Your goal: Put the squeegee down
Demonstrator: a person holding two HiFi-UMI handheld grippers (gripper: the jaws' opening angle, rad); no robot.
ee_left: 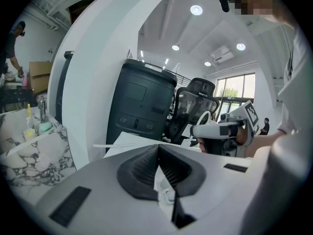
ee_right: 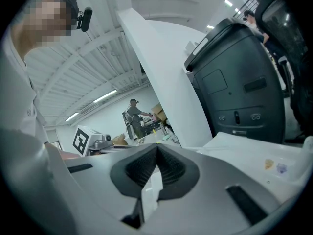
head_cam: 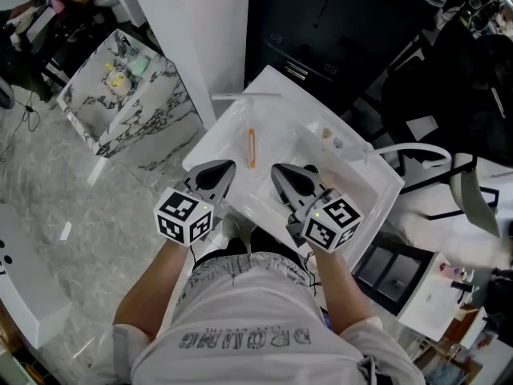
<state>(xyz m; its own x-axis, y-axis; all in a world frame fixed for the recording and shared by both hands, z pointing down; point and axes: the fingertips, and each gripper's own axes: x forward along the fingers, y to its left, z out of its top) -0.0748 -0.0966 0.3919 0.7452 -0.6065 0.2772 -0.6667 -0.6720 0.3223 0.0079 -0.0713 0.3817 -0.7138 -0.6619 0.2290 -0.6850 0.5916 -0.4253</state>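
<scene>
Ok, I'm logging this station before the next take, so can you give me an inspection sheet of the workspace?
Surface: white basin, mostly bare.
Job's things: no squeegee clearly made out; a slim orange item lies in the basin and a thin white bar on its far rim.
Clutter: two small bits near the basin's back edge.
Grippers: left hand-held gripper and right hand-held gripper both shut, nothing between the jaws, over the basin's near edge.
Cables: thin dark cable on the floor at left.
Surroundings: marble-patterned box holding small items; black cabinet behind the basin.
</scene>
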